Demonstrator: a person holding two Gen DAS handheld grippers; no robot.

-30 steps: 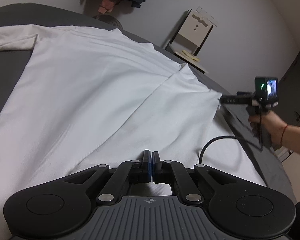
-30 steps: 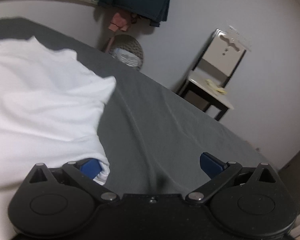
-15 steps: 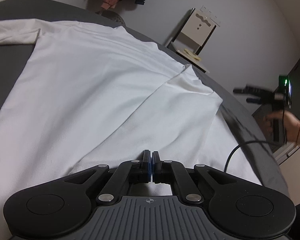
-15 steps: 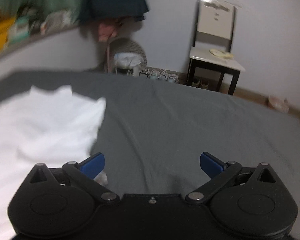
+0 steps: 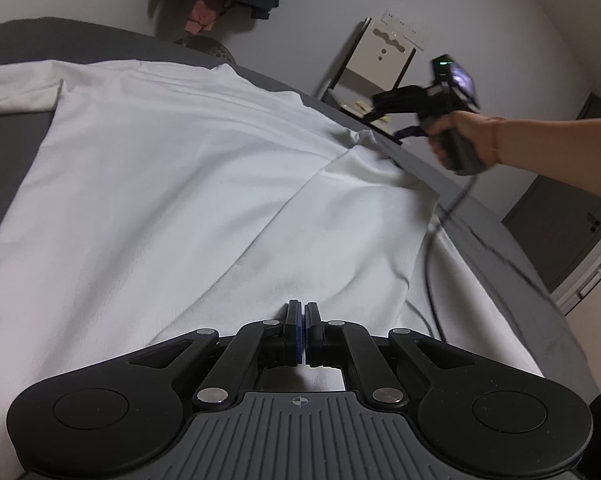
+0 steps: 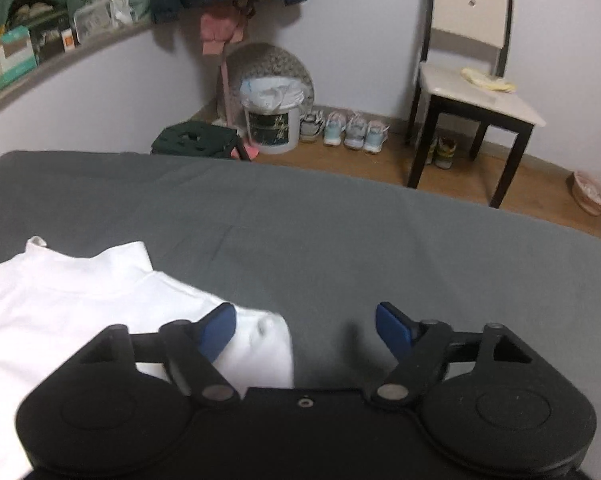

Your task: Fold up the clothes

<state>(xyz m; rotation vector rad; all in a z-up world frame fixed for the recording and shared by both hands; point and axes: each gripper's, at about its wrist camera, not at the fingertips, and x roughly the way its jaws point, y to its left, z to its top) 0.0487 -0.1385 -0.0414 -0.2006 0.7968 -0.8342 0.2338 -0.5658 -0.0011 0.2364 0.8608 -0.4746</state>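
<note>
I am keeping my left tool (image 5: 303,330) clamped on the white shirt (image 5: 180,184) filling the frame's centre; my right tool (image 6: 305,326), spread apart, is risking snagging the shoulder.

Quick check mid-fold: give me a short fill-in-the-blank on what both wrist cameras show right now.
1. The white long-sleeved shirt lies spread on the ___ bed cover.
2. The left gripper has its jaws ___.
3. The right gripper has its jaws ___.
4. Beyond the bed, the cream-backed chair stands on a ___ floor.

Missing words: grey; shut; open; wooden
</note>
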